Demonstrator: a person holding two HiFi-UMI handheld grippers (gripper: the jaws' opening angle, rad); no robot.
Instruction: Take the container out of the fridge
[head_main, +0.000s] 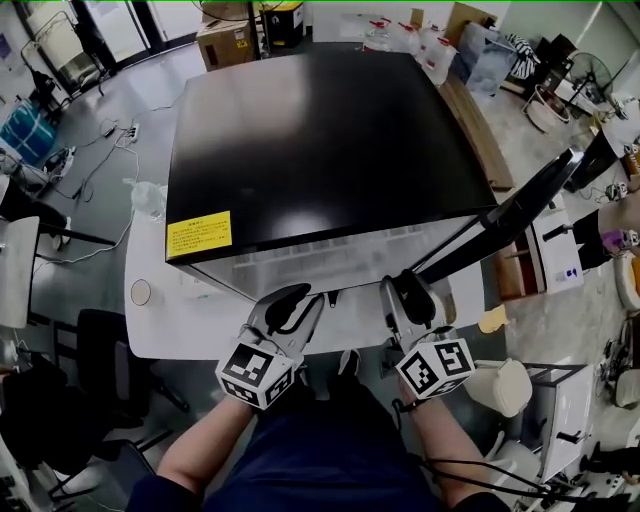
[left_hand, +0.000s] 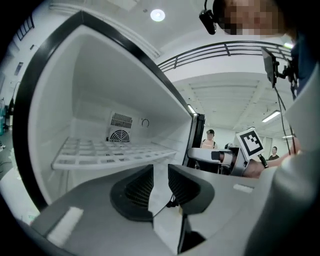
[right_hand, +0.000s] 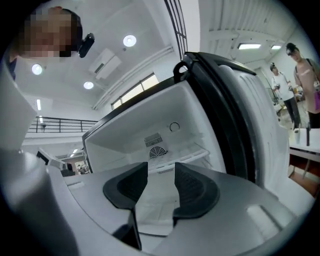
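Two grippers, head view: the left gripper (head_main: 300, 300) and the right gripper (head_main: 410, 290) sit side by side at the front edge of the fridge (head_main: 300, 150), and both point into its opening.
Door, head view: the door (head_main: 520, 215) stands open, out to the right, just beside the right gripper.
Container, head view: not shown, because the black top hides the whole inside.
Left gripper view, jaws: spread, with only empty space between the pads.
Left gripper view, interior: the white cavity lies ahead and to the left. A slatted shelf (left_hand: 100, 152) sits below a fan grille (left_hand: 119, 135), and the shelf is bare.
Container, left gripper view: none to be seen.
Right gripper view, jaws: apart, gripping nothing.
Right gripper view, interior: the cavity lies straight ahead, and the same shelf crosses just above the jaw tips. Through the gap, pale shapes lie lower down, too vague to call a container.
Deciding relation: the container probably sits below that shelf, ahead of and beneath both grippers. The right one looks squarer to the opening. Which is nearer cannot be told, nor how the container's long axis runs.
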